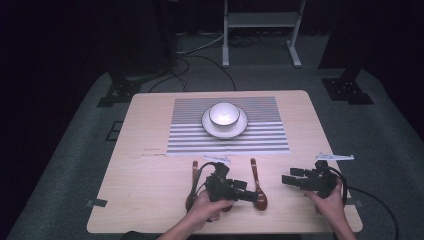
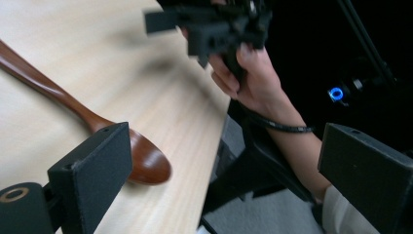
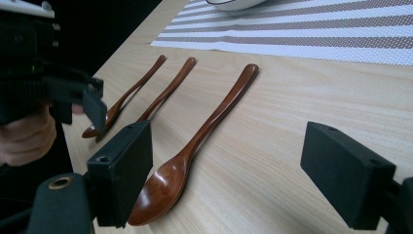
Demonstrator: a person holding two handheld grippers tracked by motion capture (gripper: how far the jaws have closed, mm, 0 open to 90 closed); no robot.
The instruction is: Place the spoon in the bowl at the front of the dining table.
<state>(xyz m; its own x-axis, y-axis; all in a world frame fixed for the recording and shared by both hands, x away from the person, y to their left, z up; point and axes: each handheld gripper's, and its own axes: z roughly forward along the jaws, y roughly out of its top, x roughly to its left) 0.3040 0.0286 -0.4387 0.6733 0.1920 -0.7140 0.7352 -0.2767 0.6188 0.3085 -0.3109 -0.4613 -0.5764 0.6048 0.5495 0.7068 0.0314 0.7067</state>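
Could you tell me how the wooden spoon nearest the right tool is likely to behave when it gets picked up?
The wooden spoon looks rigid and probably light, so it should not flex. Its glossy finish may slip between flat pads. It lies flat on the table, and the thin handle leaves little to grip; the bowl end may swing down.

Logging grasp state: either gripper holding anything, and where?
Nothing held. Left gripper and right gripper are both open; the spoon lies free on the table.
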